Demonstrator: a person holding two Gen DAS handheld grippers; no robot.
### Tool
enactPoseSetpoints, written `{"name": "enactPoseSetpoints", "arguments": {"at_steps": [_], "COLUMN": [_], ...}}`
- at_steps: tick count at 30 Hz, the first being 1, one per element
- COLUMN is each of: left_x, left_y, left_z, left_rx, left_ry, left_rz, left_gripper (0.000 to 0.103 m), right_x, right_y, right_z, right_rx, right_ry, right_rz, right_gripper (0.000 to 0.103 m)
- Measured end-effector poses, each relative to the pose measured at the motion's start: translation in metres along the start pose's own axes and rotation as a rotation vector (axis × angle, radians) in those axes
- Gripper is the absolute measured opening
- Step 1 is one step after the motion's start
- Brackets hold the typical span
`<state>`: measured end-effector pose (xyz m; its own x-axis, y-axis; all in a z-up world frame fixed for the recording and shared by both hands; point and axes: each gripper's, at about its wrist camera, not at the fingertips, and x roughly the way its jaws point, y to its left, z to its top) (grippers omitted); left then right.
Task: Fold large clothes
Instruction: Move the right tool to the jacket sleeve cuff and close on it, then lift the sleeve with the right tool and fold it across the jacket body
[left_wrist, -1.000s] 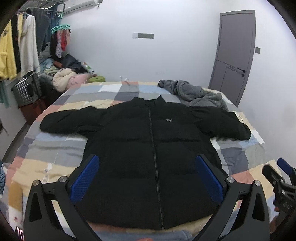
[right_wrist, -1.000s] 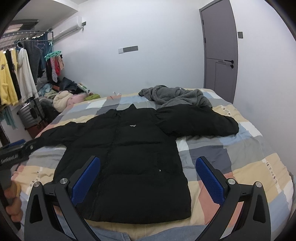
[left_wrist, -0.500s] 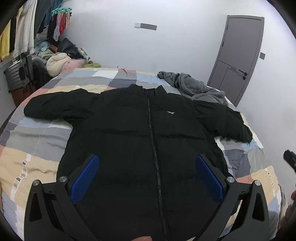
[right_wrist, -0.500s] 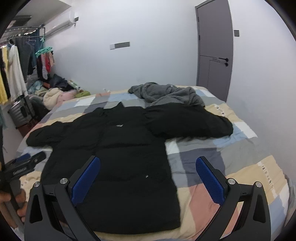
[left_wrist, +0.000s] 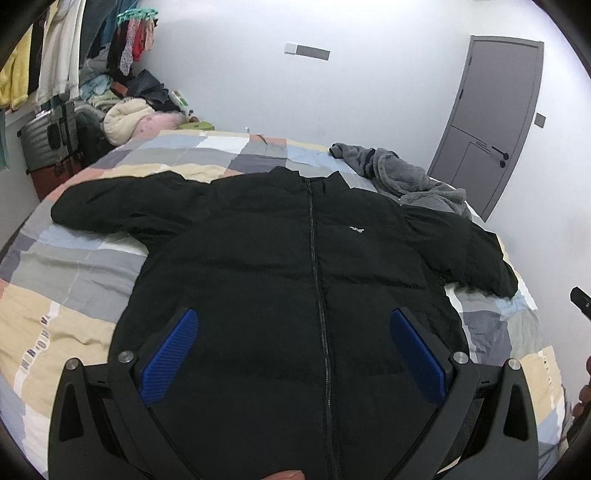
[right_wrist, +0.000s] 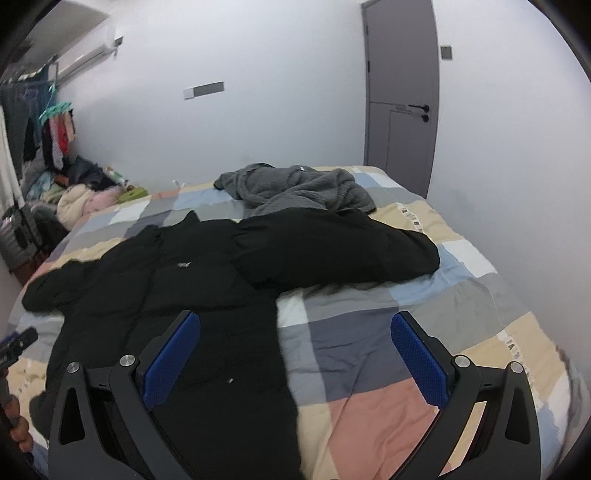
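Left wrist view: left gripper (left_wrist: 293, 336), jaws apart, above the jacket (left_wrist: 295, 266) on the bed (left_wrist: 74, 266); right gripper (right_wrist: 295, 338) likewise apart, seemingly clear of it.

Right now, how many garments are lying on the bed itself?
2. A black jacket is spread flat across the middle; a grey fleece is crumpled at the far end, beside the jacket's sleeve. More may be hidden.

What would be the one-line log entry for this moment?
jacket: flat on bed, unfolded | left tongs: open, empty | right tongs: open, empty
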<state>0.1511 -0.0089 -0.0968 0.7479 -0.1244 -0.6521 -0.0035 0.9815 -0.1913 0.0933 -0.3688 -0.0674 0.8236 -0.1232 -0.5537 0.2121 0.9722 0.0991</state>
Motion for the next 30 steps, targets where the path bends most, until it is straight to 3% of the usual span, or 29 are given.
{"name": "enactPoseSetpoints", "arguments": {"at_steps": [5, 9, 12, 17, 19, 25, 30], "left_x": [0.018, 0.031, 0.045, 0.069, 0.077, 0.092, 0.101], "left_y": [0.005, 0.003, 0.004, 0.001, 0.0, 0.003, 0.008], "left_z": [0.002, 0.004, 0.004, 0.001, -0.001, 0.001, 0.003], "left_rx": [-0.037, -0.028, -0.046, -0.025, -0.02, -0.029, -0.049], "left_ry": [0.009, -0.005, 0.01, 0.039, 0.047, 0.049, 0.032], "left_rz": [0.002, 0.027, 0.019, 0.057, 0.061, 0.064, 0.082], "left_gripper": [0.103, 0.103, 0.103, 0.103, 0.103, 0.103, 0.103], "right_x": [0.051, 0.104, 0.154, 0.225, 0.252, 0.314, 0.345], "right_y": [-0.073, -0.131, -0.174, -0.23, -0.255, -0.296, -0.315], "right_z": [0.017, 0.026, 0.027, 0.014, 0.003, -0.012, -0.01], "right_rx": [0.186, 0.266, 0.37, 0.52, 0.631, 0.832, 0.919], "right_ry": [-0.043, -0.073, -0.019, 0.013, 0.003, -0.028, -0.04], "right_rz": [0.06, 0.017, 0.026, 0.02, 0.056, 0.154, 0.144], "right_gripper": [0.103, 0.103, 0.103, 0.103, 0.103, 0.093, 0.093]}}
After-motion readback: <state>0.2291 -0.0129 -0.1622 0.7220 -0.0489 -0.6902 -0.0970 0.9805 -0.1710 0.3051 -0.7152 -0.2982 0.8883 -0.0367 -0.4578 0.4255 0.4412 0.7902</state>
